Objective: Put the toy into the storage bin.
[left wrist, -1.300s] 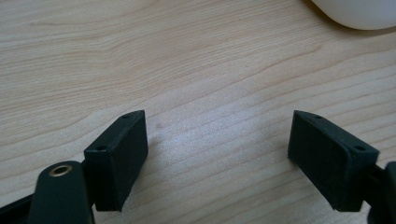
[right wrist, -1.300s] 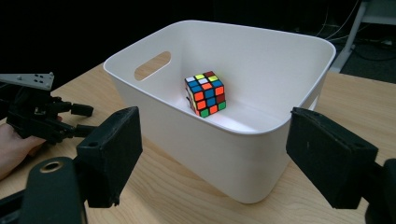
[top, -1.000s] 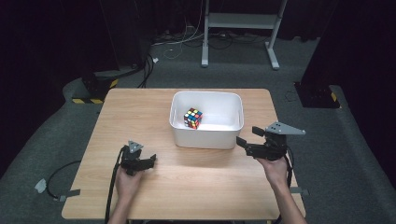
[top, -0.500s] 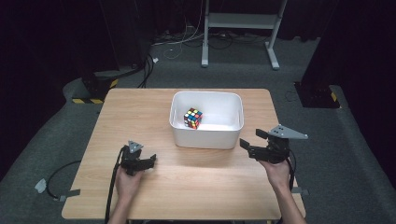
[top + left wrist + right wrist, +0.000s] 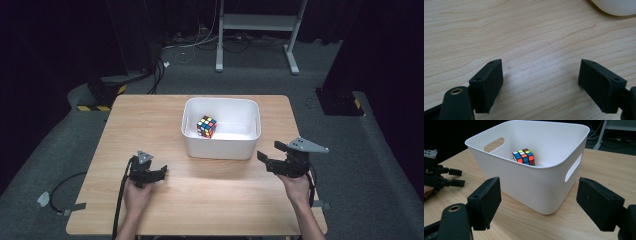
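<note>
Sitting in the white bin (image 5: 534, 182) ahead of the gaping right gripper (image 5: 537, 202), the puzzle cube (image 5: 524, 156)

both hands low over the table, left gripper (image 5: 159, 172) and right gripper (image 5: 267, 156) each with jaws spread wide, gripping nothing

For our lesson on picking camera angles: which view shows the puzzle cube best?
The right gripper view: the puzzle cube appears close, its coloured stickers sharp, inside the white bin. The high view shows it smaller, on the bin floor near the left wall. The left gripper view shows bare table and a corner of the bin.
</note>
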A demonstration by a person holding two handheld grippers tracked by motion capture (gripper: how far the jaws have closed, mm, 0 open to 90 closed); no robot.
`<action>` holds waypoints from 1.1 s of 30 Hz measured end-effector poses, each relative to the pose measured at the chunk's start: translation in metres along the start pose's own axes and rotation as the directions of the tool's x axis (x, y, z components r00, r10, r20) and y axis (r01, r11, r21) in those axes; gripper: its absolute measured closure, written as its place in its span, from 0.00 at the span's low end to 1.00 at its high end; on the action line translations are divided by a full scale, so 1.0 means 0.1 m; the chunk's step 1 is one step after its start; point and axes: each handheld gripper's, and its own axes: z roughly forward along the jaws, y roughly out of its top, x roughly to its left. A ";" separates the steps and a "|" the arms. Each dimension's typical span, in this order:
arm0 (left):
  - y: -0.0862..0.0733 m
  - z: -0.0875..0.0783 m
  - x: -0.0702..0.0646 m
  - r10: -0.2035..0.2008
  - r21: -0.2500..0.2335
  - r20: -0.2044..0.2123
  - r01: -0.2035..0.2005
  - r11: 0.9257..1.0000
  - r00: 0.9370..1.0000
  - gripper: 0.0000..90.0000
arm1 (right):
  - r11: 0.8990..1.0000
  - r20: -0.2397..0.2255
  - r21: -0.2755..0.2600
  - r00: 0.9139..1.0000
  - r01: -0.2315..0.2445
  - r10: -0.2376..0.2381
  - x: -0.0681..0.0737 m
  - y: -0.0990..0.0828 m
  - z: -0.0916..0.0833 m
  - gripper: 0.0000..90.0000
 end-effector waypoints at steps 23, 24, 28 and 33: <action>0.00 0.00 0.00 -0.001 -0.001 -0.001 0.001 1.000 1.000 0.22 | 0.999 0.039 0.038 0.999 -0.014 0.013 -0.02 -0.24 0.12 0.22; 0.00 0.00 0.00 0.000 -0.001 -0.001 0.000 1.000 1.000 0.22 | 0.999 0.041 0.041 0.999 -0.013 0.012 -0.02 -0.25 0.13 0.22; 0.00 0.00 0.00 -0.001 -0.001 -0.001 0.001 1.000 1.000 0.22 | 0.999 0.043 0.044 0.999 -0.019 0.017 -0.03 -0.28 0.15 0.22; 0.00 0.00 0.00 -0.003 -0.002 -0.001 0.003 1.000 1.000 0.22 | 0.998 0.049 0.055 0.998 -0.029 0.026 -0.03 -0.35 0.18 0.23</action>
